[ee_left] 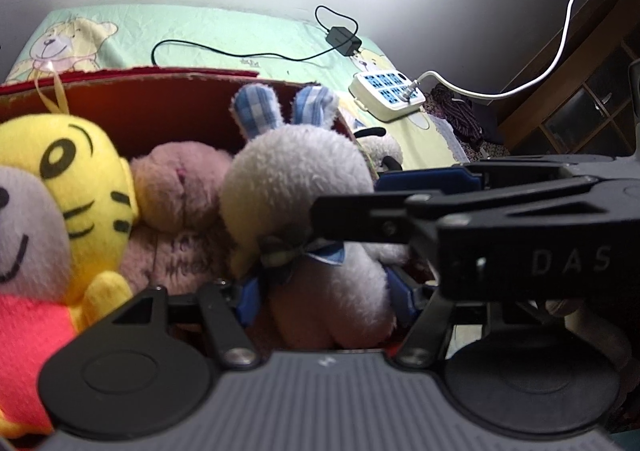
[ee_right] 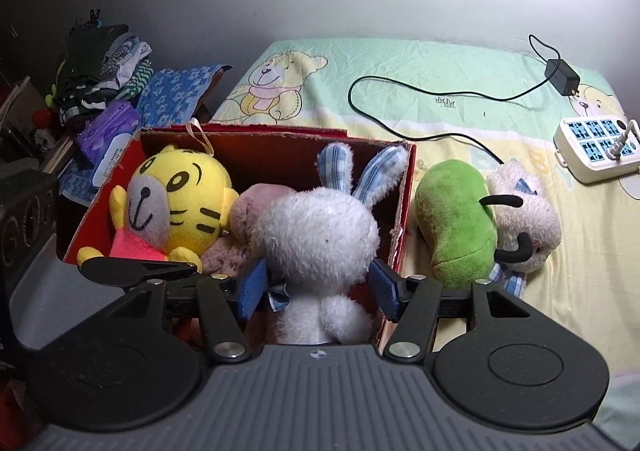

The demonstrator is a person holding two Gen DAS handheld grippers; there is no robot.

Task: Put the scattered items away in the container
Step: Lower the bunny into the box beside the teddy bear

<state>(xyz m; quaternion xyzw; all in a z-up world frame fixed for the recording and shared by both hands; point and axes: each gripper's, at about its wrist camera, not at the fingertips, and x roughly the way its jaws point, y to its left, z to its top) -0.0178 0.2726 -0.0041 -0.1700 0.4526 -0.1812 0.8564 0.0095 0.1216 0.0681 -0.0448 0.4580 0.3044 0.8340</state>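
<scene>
A white plush rabbit (ee_right: pixel 320 235) with blue checked ears stands upright at the near right end of the red cardboard box (ee_right: pixel 404 211). My right gripper (ee_right: pixel 320 289) straddles its body, blue pads slightly off the fur, open. My left gripper (ee_left: pixel 325 299) has its pads against the rabbit (ee_left: pixel 304 187) low on both sides, shut on it. One black finger (ee_left: pixel 360 211) of the right gripper crosses the rabbit's neck in the left wrist view. A yellow tiger (ee_right: pixel 180 191) and a pink plush (ee_right: pixel 248 211) lie in the box. A green and white plush (ee_right: pixel 456 223) lies on the bed right of the box.
A white power strip (ee_right: pixel 592 155) with its white cord, and a black adapter (ee_right: pixel 562 77) with a long black cable, lie on the bear-print sheet (ee_right: pixel 400 67) behind and right of the box. Folded clothes (ee_right: pixel 104 67) and clutter are stacked beyond the box's left side.
</scene>
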